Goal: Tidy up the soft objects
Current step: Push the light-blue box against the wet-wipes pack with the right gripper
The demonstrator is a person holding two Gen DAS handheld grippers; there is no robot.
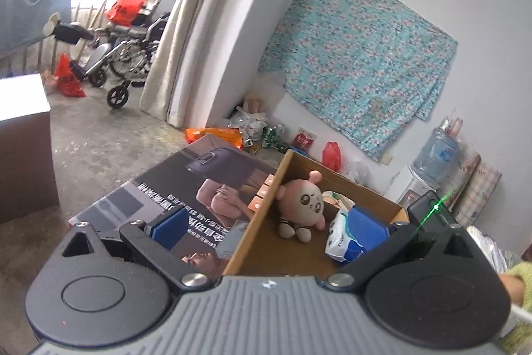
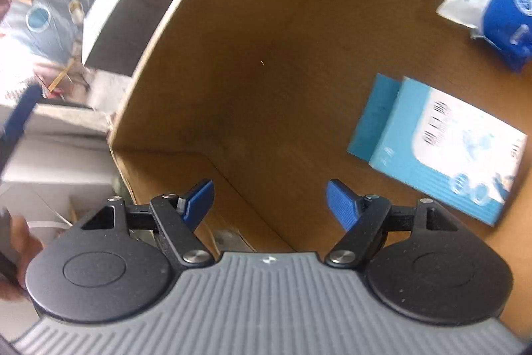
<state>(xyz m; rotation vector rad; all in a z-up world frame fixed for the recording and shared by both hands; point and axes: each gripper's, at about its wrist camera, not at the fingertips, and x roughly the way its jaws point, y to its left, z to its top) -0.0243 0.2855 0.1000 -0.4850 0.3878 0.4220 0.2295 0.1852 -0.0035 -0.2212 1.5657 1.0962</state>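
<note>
The right claw [image 2: 269, 202] hangs spread and empty over the cardboard box [image 2: 232, 72]; the left claw [image 1: 266, 225] is spread wide too, holding nothing. Inside lie a pink plush doll [image 1: 301, 205], a tissue pack [image 2: 495, 2] and a blue wipes packet [image 2: 442, 145], apart.

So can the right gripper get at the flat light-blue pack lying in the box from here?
Probably yes. The right gripper is open and empty above the cardboard box, and the light-blue pack lies flat on the floor of it with nothing on top or between them.
</note>
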